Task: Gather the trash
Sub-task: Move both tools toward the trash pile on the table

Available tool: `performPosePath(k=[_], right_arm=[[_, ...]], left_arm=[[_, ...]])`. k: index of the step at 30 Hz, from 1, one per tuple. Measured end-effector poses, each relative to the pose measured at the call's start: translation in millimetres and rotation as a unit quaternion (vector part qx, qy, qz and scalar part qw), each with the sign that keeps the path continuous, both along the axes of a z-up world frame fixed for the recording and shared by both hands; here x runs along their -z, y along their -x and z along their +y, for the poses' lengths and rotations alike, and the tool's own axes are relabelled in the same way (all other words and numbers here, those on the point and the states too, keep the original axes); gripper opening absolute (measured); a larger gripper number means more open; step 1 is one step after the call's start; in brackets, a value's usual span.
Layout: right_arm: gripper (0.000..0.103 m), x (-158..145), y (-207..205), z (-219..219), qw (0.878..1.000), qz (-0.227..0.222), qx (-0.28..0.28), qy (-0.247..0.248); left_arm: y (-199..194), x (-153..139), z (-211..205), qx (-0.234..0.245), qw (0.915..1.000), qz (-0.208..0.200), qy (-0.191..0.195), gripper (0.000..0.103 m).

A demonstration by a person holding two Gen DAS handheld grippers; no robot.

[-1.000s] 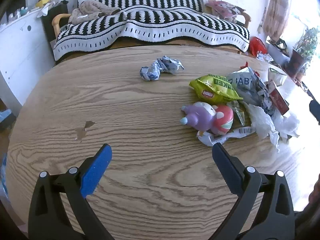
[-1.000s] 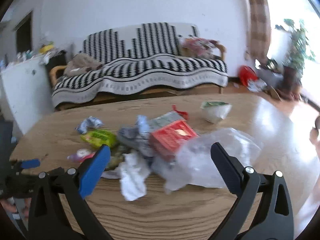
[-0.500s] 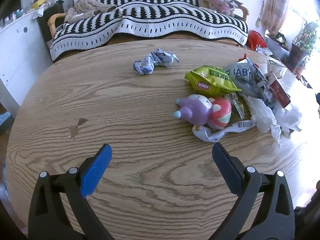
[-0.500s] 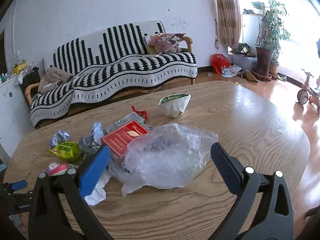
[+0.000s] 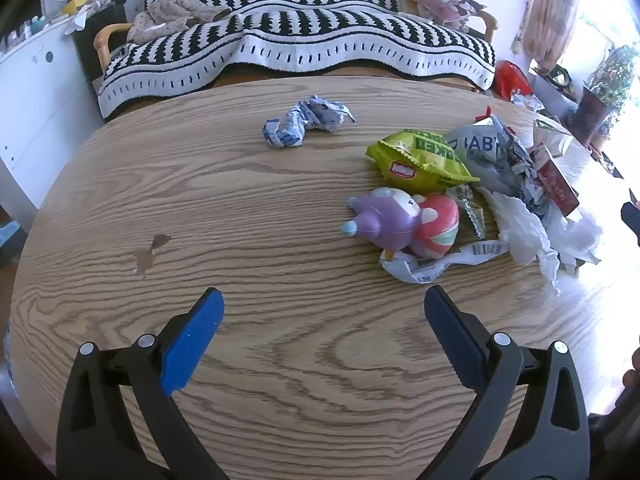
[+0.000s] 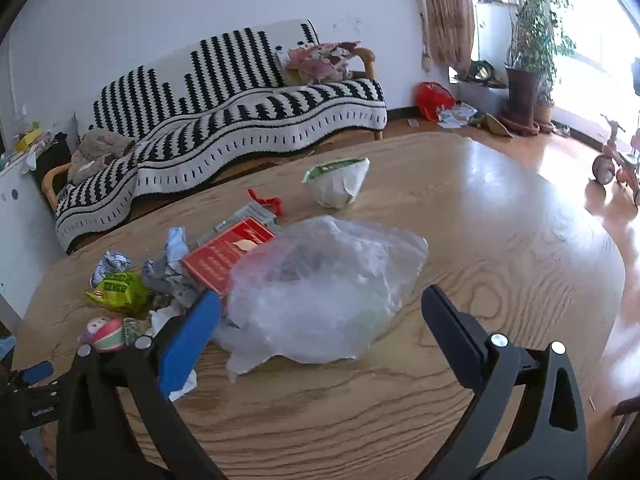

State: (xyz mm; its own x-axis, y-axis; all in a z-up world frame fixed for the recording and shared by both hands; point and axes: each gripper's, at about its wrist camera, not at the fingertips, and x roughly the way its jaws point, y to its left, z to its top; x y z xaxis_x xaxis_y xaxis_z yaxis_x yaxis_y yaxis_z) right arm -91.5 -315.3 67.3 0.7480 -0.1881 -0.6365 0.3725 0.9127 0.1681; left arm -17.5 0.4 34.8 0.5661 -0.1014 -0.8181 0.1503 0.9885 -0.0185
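The right tool (image 6: 320, 304) stands wide open with nothing in it, low over the counter (image 6: 500, 248); straight ahead of it, between the lines of its two fingers, lies the clear plastic bag (image 6: 324, 292), crumpled and limp; it looks near weightless and slippery, likely to slide or collapse under a push, so a pinch on a raised fold near its top should hold better than a grab at the flat edge; whether anything is inside it I cannot tell; left of that tool sit a red flat box (image 6: 224, 252), stiff enough to take by one edge, and a green snack packet (image 6: 118, 290); further ahead is a white pouch (image 6: 340, 184)

The left tool (image 5: 322, 308) is equally wide open and empty; ahead and to its right lie a purple toy (image 5: 386, 216), hard and rounded, apt to roll, crumpled white paper (image 5: 524, 232) that is soft and light, and, further ahead, a blue-and-white wrapper (image 5: 304, 124) lying apart from the heap
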Motion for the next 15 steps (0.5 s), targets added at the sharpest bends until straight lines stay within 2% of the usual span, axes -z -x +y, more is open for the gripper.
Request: performPosePath(k=[15], right_arm=[[0.097, 2.6, 2.7, -0.6, 1.000, -0.006, -0.012, -0.004]], left_arm=[[-0.4, 3.1, -6.1, -0.001, 1.0000, 0.009, 0.003, 0.098]])
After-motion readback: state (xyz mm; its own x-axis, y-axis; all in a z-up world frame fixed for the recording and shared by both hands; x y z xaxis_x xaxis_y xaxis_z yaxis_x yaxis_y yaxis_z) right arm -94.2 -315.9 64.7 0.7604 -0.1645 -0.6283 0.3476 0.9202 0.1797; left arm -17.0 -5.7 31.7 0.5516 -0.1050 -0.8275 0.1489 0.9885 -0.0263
